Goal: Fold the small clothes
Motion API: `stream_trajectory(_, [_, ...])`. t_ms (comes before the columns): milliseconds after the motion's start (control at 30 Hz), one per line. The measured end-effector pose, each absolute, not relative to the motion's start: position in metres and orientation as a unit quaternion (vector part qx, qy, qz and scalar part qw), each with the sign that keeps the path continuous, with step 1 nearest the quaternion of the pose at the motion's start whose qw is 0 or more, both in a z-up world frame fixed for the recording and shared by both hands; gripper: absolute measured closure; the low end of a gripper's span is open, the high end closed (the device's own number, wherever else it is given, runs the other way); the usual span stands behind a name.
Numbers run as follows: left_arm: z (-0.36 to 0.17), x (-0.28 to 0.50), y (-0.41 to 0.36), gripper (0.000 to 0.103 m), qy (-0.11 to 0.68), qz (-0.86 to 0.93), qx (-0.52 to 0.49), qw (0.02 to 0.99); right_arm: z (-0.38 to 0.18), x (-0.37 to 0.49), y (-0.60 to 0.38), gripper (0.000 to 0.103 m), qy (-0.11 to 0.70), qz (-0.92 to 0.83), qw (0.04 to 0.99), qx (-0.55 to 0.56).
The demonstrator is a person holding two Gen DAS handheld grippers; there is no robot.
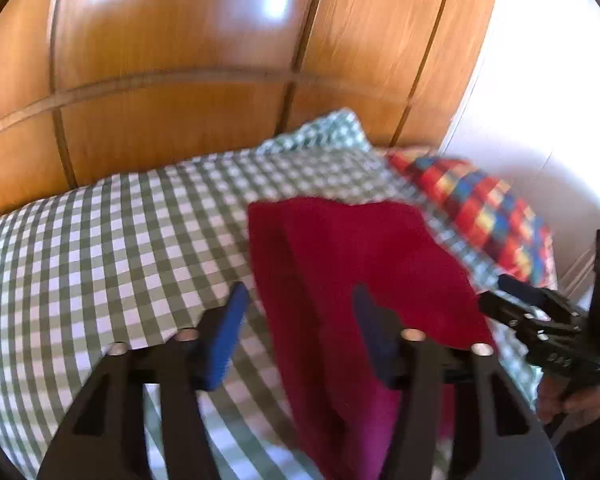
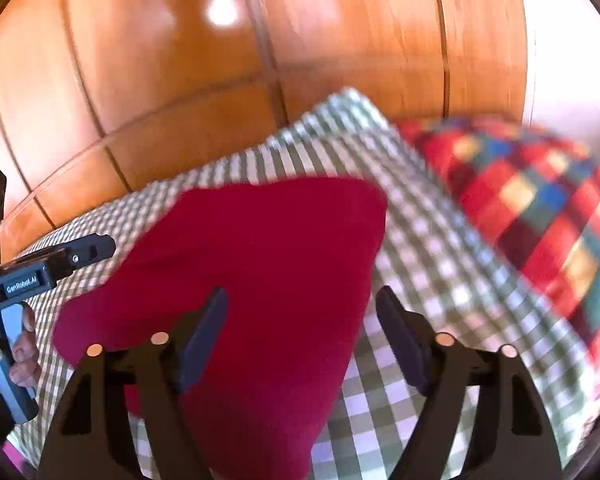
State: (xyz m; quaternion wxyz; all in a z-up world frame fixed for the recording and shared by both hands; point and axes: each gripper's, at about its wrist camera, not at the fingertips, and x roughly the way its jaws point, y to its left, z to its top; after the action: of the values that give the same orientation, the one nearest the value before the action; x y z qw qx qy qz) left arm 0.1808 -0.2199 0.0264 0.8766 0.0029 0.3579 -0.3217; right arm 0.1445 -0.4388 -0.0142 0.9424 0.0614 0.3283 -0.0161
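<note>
I see the red garment (image 2: 256, 280) lying loose on the green checked bedspread (image 1: 112, 248), beside a multicoloured plaid pillow (image 2: 540, 216). My left gripper (image 1: 300, 332) and right gripper (image 2: 300, 336) hover over it, both spread, pinching nothing.

- Your red garment (image 2: 260, 272), centre frame, looks like soft matt cloth.
- Under it you've got a green-and-white checked woven cover (image 1: 120, 248).
- Right of frame, a bright plaid cloth cushion (image 2: 540, 216).
- Up top, glossy varnished wood panels (image 1: 180, 40) catching glare.
- Your gripper fingers (image 1: 224, 336) carry matt blue pads.
</note>
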Motion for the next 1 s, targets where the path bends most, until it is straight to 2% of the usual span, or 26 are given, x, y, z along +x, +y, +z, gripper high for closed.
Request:
stream_trajectory(67, [0.029, 0.168, -0.221, 0.066, 0.352, -0.338, 0.005, 0.873, -0.016, 0.138, -0.424, 0.053, 0.340, 0.001, 0.940, 0.038])
stream_trajectory(100, [0.026, 0.164, -0.225, 0.068, 0.360, -0.347, 0.013, 0.866, -0.021, 0.139, -0.422, 0.060, 0.350, 0.006, 0.936, 0.038])
stream_trajectory(133, [0.018, 0.161, -0.232, 0.070, 0.373, -0.346, 0.030, 0.860, -0.031, 0.137, -0.419, 0.061, 0.367, 0.010, 0.929, 0.044])
stream_trajectory(200, [-0.007, 0.166, -0.252, 0.070, 0.404, -0.316, 0.078, 0.855, -0.051, 0.130, -0.411, 0.061, 0.385, -0.011, 0.922, 0.029])
stream_trajectory(300, [-0.035, 0.178, -0.249, 0.065, 0.433, -0.305, 0.052, 0.846, -0.063, 0.128, -0.404, 0.060, 0.372, -0.036, 0.927, 0.027])
stream_trajectory(500, [-0.014, 0.163, -0.230, 0.065, 0.422, -0.290, 0.032, 0.859, -0.057, 0.123, -0.394, 0.057, 0.370, -0.062, 0.927, 0.013])
stream_trajectory(533, [-0.010, 0.158, -0.226, 0.065, 0.415, -0.287, 0.032, 0.862, -0.054, 0.124, -0.393, 0.055, 0.370, -0.067, 0.927, 0.013])
stream_trajectory(600, [-0.001, 0.150, -0.224, 0.065, 0.402, -0.282, 0.031, 0.871, -0.046, 0.116, -0.389, 0.044, 0.365, -0.073, 0.928, 0.015])
stream_trajectory(833, [0.026, 0.118, -0.222, 0.065, 0.351, -0.276, 0.038, 0.894, -0.035, 0.091, -0.377, 0.044, 0.351, -0.072, 0.934, 0.014])
stream_trajectory(1000, [0.026, 0.111, -0.226, 0.065, 0.353, -0.274, 0.055, 0.893, -0.056, 0.098, -0.371, 0.043, 0.400, -0.074, 0.914, 0.007])
